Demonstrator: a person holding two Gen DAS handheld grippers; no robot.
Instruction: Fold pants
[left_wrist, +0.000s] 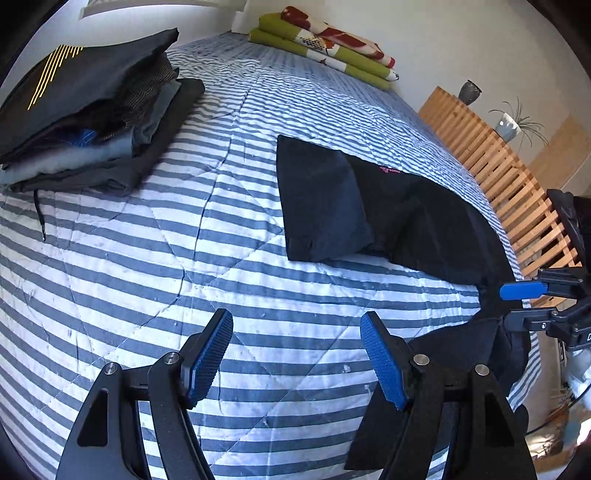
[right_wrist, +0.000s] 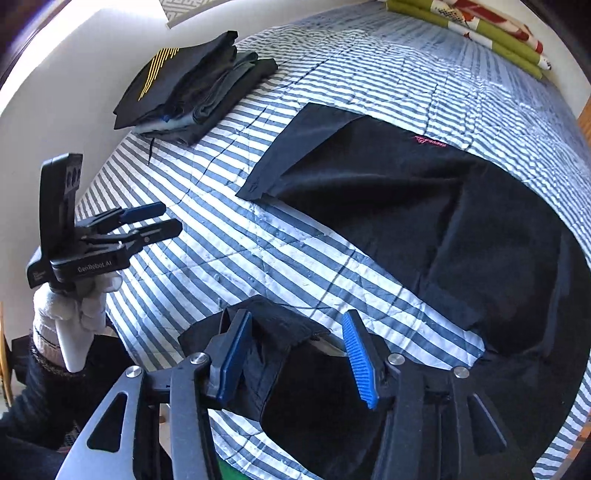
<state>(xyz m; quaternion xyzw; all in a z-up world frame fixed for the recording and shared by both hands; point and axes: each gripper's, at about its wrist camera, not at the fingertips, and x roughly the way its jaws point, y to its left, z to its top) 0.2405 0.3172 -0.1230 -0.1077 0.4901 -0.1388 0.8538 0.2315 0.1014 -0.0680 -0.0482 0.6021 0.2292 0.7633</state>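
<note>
The left gripper (left_wrist: 296, 356) has its blue ribbed pads apart with nothing between them, only striped quilt (left_wrist: 229, 236) showing in the gap. In the right wrist view it sits at about 9 o'clock, held by a white-gloved hand (right_wrist: 68, 308) on a white handle, its fingers pointing toward 3 o'clock over the quilt.

The right gripper (right_wrist: 297, 356) also has its pads spread. A bunched edge of the black pants (right_wrist: 406, 206) lies in the gap, leaning against the left pad, while the right pad stands clear of the cloth, so the fabric is not pinched. In the left wrist view this gripper shows at 3 o'clock (only its fingers and part of the body are in frame), over the near end of the pants.

From there the pants run up toward 12 to 1 o'clock across the quilt, spread mostly flat, with one leg folded over and its hemmed end toward 11 o'clock. A small pink embroidered logo (right_wrist: 428, 141) sits near the far edge.

Farther out, at 10 to 11 o'clock, a stack of folded dark clothes (left_wrist: 92, 110) rests on the quilt, the top piece marked with yellow lines. At 12 to 1 o'clock lies a folded green, white and red blanket (left_wrist: 325, 44). A wooden slatted frame (left_wrist: 495, 162) runs along the bed's side at 2 o'clock, with a dark vase (left_wrist: 470, 92) and a potted plant (left_wrist: 515, 123) beyond it.
</note>
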